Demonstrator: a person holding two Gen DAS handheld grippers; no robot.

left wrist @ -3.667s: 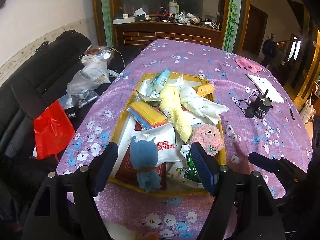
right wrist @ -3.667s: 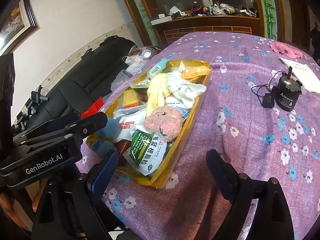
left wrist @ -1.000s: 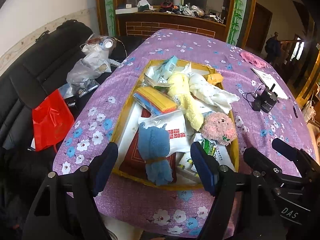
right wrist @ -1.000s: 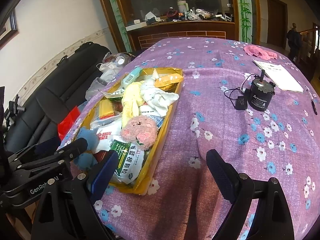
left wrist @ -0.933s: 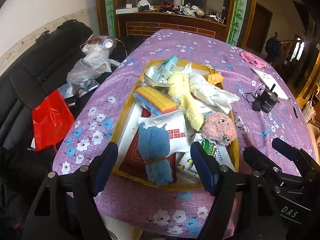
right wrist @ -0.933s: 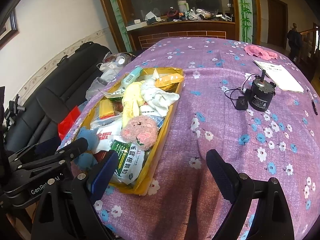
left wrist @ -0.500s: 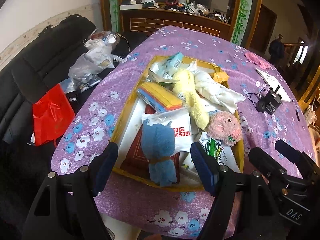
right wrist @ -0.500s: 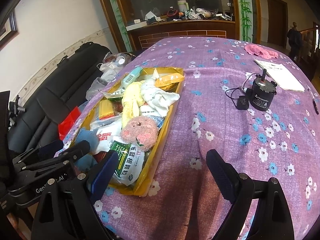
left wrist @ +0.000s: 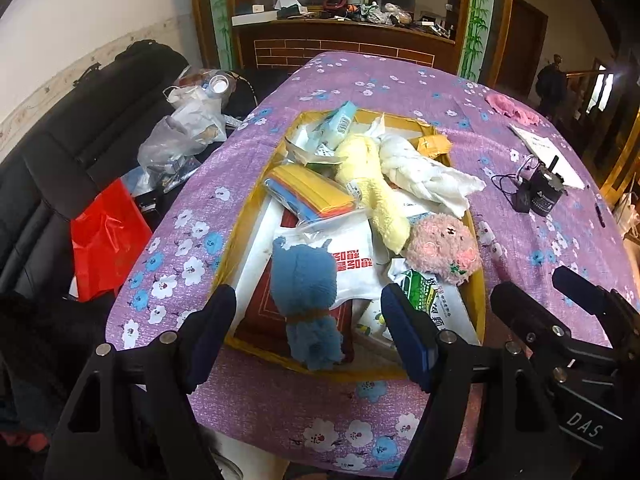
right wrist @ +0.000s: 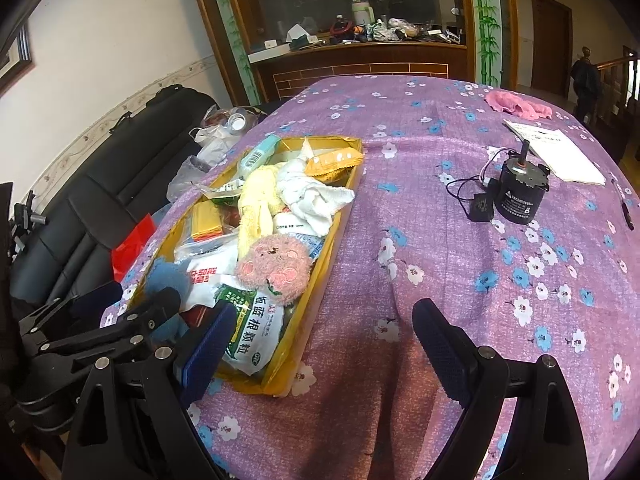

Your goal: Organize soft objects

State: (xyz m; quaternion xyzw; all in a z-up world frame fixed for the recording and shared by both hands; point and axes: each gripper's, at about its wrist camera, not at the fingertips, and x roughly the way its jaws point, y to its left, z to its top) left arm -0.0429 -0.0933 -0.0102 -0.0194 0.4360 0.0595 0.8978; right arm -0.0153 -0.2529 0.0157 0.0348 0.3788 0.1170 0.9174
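My left gripper (left wrist: 306,334) hangs spread wide and empty over the near end of the yellow tray (left wrist: 478,280), its fingers to either side of the blue plush toy (left wrist: 306,284). That toy lies lengthwise, long axis running from me toward the far end of the tray, on top of a red box (left wrist: 260,312) and a white packet (left wrist: 352,264). The pink plush toy (right wrist: 274,268) sits at the tray's right edge, on a green packet (right wrist: 252,332). My right gripper (right wrist: 320,344) is also agape, holding nothing, over the purple flowered tablecloth (right wrist: 460,264) just right of the tray.
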